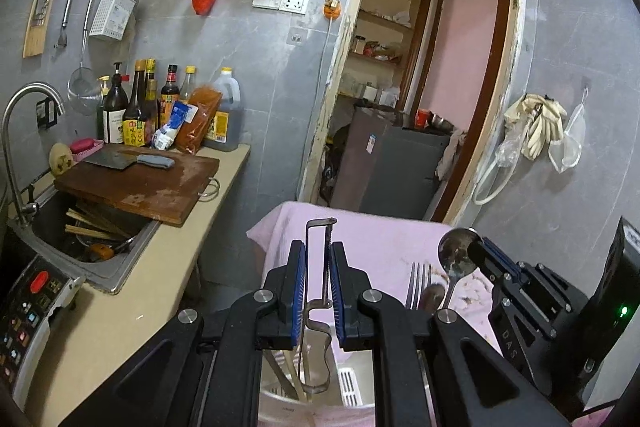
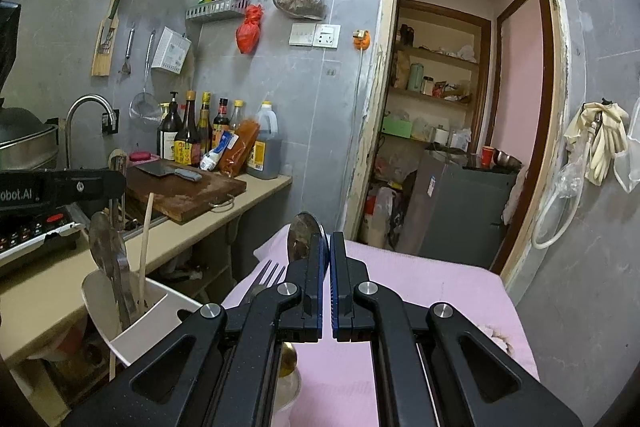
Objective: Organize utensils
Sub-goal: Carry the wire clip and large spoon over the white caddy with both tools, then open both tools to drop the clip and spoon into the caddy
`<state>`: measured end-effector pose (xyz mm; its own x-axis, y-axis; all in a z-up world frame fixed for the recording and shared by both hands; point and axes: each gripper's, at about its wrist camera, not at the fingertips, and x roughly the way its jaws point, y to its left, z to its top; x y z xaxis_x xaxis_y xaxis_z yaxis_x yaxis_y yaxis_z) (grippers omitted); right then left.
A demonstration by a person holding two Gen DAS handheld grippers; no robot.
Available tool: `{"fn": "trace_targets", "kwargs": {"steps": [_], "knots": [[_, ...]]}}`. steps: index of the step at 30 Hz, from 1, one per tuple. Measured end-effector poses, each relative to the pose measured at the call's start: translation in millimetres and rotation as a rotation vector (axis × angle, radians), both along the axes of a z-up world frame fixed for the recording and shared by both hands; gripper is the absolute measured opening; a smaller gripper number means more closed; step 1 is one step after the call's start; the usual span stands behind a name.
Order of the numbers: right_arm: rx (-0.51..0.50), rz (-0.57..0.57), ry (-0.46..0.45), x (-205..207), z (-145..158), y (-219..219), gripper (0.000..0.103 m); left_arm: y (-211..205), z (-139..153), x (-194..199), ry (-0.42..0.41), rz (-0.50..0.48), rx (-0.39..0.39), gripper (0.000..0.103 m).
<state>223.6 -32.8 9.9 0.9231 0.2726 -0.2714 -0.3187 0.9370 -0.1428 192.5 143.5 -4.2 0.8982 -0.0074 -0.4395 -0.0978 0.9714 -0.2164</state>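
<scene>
My left gripper [image 1: 317, 259] is shut on a thin metal peeler [image 1: 318, 267] and holds it upright over a white utensil holder [image 1: 316, 399]. My right gripper [image 2: 329, 255] is shut on the handle of a metal spoon [image 2: 304, 235], whose bowl rises beside the left finger. In the left wrist view the spoon [image 1: 458, 251] and right gripper [image 1: 486, 257] sit at the right. A fork [image 1: 418, 285] and another spoon [image 1: 434, 297] stand beside it. In the right wrist view the holder [image 2: 132, 323] is at lower left, with a flat metal utensil [image 2: 106, 251] and a chopstick [image 2: 145, 251] in it; the fork [image 2: 266, 277] is near my fingers.
A pink cloth covers the table [image 2: 420, 287]. The counter on the left carries a wooden cutting board [image 1: 140, 187] with a cleaver [image 1: 128, 161], several sauce bottles [image 1: 160, 107], a sink [image 1: 80, 227] with a tap and an induction cooker [image 1: 28, 307]. An open doorway [image 1: 420, 87] is behind.
</scene>
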Motion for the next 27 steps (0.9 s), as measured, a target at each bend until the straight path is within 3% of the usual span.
{"fn": "trace_targets", "kwargs": {"steps": [6,9,13,15,20,24,27], "knots": [[0.009,0.015,0.036,-1.3,-7.9,0.4,0.004,-1.3,-7.5,-0.3,0.056,-0.023,0.007,0.012],[0.018,0.019,0.052,-3.1,-11.8,-1.8,0.006,3.2,-8.0,-1.2,0.068,-0.026,-0.027,0.012],[0.022,0.017,0.055,-6.5,-12.5,-5.5,0.023,9.3,-7.8,-1.2,0.074,-0.011,-0.062,0.015],[0.035,0.016,0.045,-9.2,-10.2,-9.1,0.032,10.8,-7.1,-1.2,0.069,-0.008,-0.068,0.02],[0.071,-0.007,0.037,-11.8,-0.1,-20.7,0.033,9.7,-2.2,-3.9,0.043,-0.001,-0.069,0.034],[0.131,-0.036,0.03,-14.3,12.0,-37.8,0.052,4.2,2.6,-7.1,0.017,-0.001,-0.06,0.049],[0.169,-0.061,0.024,-17.8,19.2,-52.0,0.062,-4.9,6.5,-9.4,-0.002,-0.002,-0.036,0.066]]}}
